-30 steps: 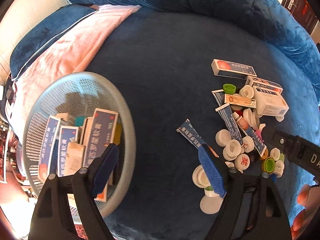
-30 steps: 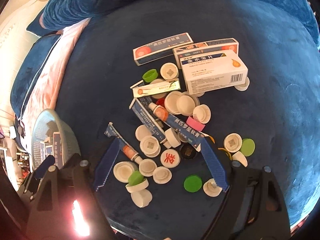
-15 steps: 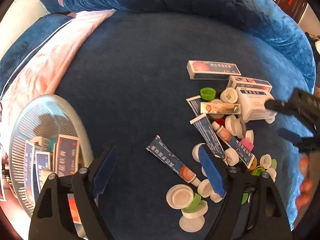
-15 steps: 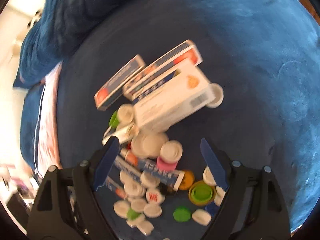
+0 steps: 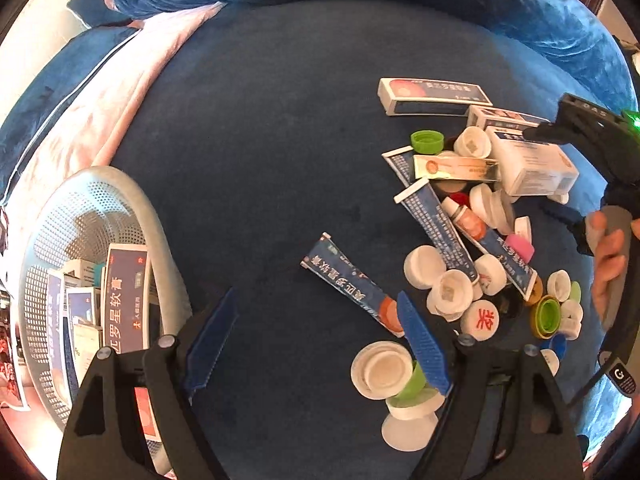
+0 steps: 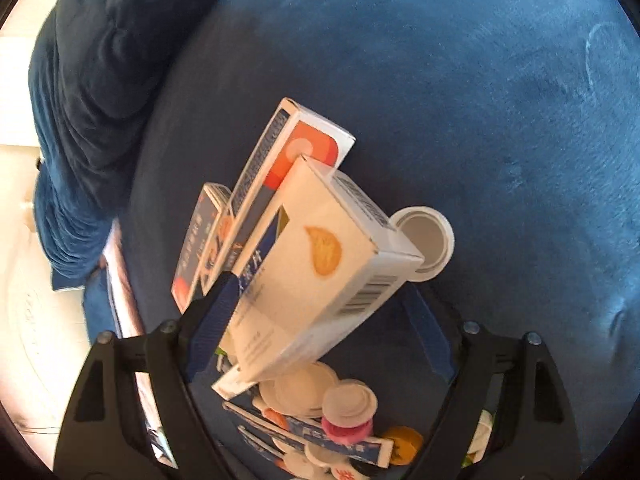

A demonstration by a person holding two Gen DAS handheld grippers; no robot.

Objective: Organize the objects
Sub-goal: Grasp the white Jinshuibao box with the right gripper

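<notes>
A person's right gripper [image 6: 320, 316] comes down over a white medicine box [image 6: 316, 280] lying on a blue velvet bed [image 5: 260, 140], its blue-padded jaws closing with the box between them; the left pad lies against the box's side, while the right pad, half hidden behind the box, cannot be seen to touch it. The box rests at the far side of a heap of ointment tubes, cartons and bottle caps, with a longer red-and-white carton [image 6: 288, 156] just behind it and an upturned white cap [image 6: 424, 240] touching its corner. The left gripper [image 5: 316, 344] hangs over the bed with its fingers wide apart and nothing between them, a blue ointment tube [image 5: 352, 284] lying just beyond. At the bed's left edge, against a pink blanket [image 5: 120, 92], a pale perforated basket [image 5: 132, 208] holds several upright cartons.
</notes>
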